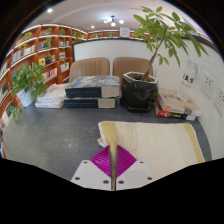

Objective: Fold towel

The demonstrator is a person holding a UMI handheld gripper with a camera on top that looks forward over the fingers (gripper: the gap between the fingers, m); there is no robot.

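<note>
A cream-coloured towel [160,140] lies spread on the grey table [50,135], ahead of the fingers and to their right. One fold of it runs down between my pink pads. My gripper [113,166] is shut on that fold of the towel, holding its near edge pinched and lifted off the table. The fingertips [100,160] sit at the towel's near left corner.
A stack of books [90,90] and a black pot with a tall plant [140,90] stand at the back of the table. A second leafy plant [30,80] is at the left, more books [178,105] at the right. Two chairs and bookshelves lie beyond.
</note>
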